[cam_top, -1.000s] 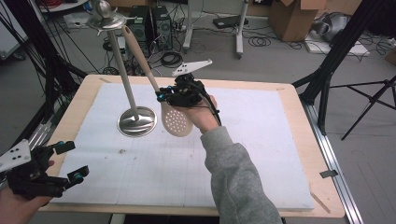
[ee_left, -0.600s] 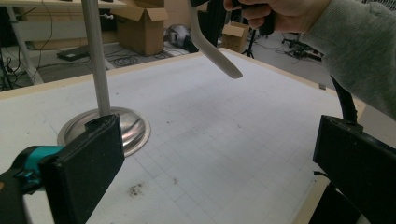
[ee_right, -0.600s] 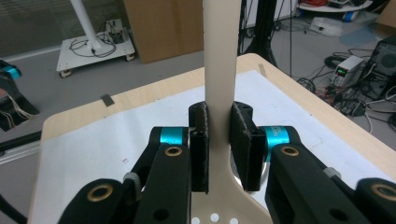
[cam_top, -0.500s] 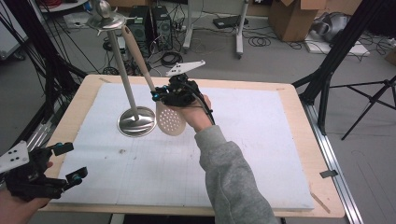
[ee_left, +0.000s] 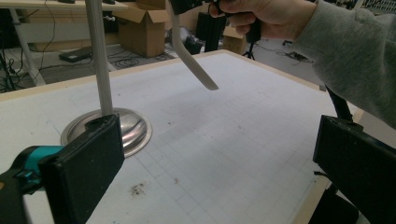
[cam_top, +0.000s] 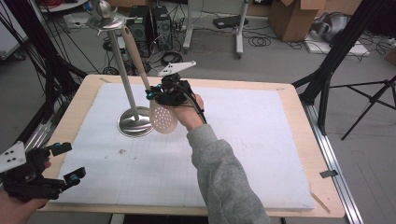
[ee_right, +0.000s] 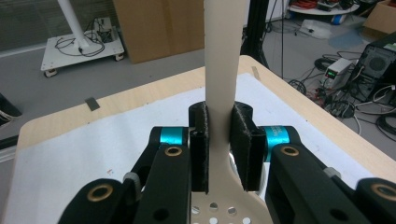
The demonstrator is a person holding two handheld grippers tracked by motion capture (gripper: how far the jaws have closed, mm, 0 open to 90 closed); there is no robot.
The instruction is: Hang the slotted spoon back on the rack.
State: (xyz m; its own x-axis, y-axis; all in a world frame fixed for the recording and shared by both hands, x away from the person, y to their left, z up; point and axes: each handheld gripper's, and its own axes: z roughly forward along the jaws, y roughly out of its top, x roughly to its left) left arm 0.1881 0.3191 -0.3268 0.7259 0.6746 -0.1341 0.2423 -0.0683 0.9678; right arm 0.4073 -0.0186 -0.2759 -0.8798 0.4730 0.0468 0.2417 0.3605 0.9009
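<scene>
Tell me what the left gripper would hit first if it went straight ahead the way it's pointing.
Probably nothing soon: the left gripper looks along bare mat. The stand sits left of that line and the spatula hangs above it, though depth is hard to judge.

Across my white gridded mat point(cam_top: 243, 154) on the wooden table point(cam_top: 299, 100) I see cardboard boxes point(cam_top: 292, 16), a computer tower point(cam_top: 147, 25), coiled floor cables point(cam_top: 261, 42) and black tripod legs point(cam_top: 369, 107) beyond
</scene>
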